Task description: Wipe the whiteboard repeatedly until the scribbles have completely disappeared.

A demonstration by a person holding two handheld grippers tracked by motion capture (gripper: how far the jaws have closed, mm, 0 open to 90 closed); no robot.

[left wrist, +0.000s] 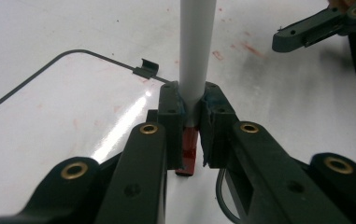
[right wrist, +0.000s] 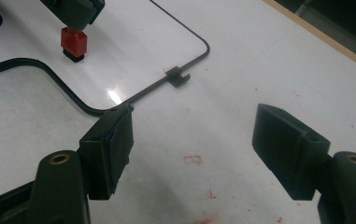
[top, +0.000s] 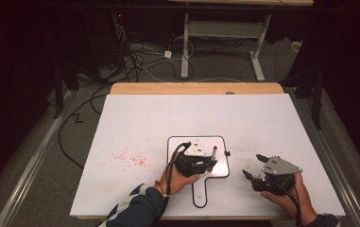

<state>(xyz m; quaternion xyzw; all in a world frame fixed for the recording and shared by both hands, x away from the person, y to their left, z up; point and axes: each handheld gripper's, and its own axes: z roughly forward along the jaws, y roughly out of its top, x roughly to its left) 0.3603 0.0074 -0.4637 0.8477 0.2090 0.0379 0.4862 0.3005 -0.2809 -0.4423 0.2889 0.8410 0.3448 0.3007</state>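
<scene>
The left gripper (top: 206,163) clamps a white marker with a red end (left wrist: 195,60) over the black-rimmed white board (top: 220,168) on the counter (top: 135,123). The right gripper (top: 255,168) stands wide, empty.

I see white marker (left wrist: 195,46), red end | whiteboard (top: 220,165) glossy white, thin black rim | my left gripper (left wrist: 192,105) black, brass-coloured rivets | my right gripper (right wrist: 192,140) black | table (top: 135,123) white, scattered red specks, wood-coloured far edge | sleeve (top: 137,208) dark with white stripes
</scene>
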